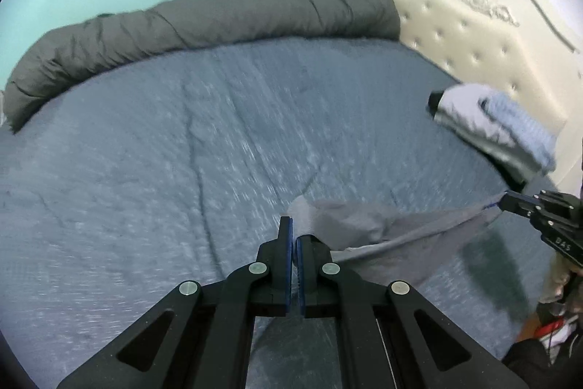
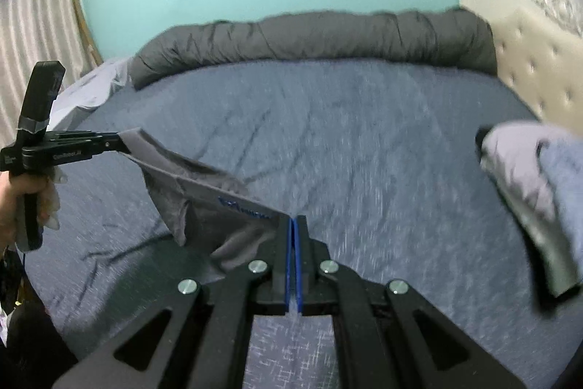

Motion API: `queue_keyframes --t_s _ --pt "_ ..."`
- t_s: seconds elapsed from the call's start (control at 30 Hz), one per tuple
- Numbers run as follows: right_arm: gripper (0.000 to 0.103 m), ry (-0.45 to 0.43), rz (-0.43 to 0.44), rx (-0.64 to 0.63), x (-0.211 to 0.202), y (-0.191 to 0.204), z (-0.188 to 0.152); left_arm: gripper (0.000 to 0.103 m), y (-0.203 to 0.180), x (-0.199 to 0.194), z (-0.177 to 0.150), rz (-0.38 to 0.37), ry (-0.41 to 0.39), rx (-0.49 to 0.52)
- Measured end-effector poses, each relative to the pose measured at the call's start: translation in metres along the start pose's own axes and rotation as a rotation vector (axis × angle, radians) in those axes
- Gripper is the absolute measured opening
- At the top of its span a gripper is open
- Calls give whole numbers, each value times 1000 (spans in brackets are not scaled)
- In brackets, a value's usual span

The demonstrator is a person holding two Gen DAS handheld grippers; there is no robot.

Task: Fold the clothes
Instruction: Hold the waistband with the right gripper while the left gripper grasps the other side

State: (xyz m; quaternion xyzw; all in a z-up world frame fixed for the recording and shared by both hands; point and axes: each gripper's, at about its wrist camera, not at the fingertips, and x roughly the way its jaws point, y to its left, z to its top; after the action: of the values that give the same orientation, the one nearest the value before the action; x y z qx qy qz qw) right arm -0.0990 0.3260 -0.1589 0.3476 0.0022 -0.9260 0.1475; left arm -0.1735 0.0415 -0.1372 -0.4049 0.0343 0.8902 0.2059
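A small grey garment (image 1: 393,236) with blue lettering on its waistband (image 2: 204,203) hangs stretched between my two grippers above the blue-grey bed cover (image 1: 182,141). My left gripper (image 1: 294,225) is shut on one end of it; it also shows at the left of the right wrist view (image 2: 118,139). My right gripper (image 2: 294,225) is shut on the other end; it also shows at the right edge of the left wrist view (image 1: 504,201). The garment sags in the middle, clear of the bed.
A pile of folded clothes (image 1: 503,130) lies at the right by the cream tufted headboard (image 1: 492,53), also in the right wrist view (image 2: 539,185). A rolled dark grey duvet (image 1: 204,24) lines the far bed edge against the turquoise wall.
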Motion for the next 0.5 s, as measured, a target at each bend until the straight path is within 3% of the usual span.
queue_keyframes --t_s 0.23,0.37,0.5 --pt "1 -111 1 -126 -65 37 57 2 -2 -90 24 40 -77 -15" --pt "1 -107 29 -183 -81 57 74 2 2 -142 30 61 -116 -44" --pt "1 -75 63 -233 -84 77 77 2 6 -165 18 85 -113 -71"
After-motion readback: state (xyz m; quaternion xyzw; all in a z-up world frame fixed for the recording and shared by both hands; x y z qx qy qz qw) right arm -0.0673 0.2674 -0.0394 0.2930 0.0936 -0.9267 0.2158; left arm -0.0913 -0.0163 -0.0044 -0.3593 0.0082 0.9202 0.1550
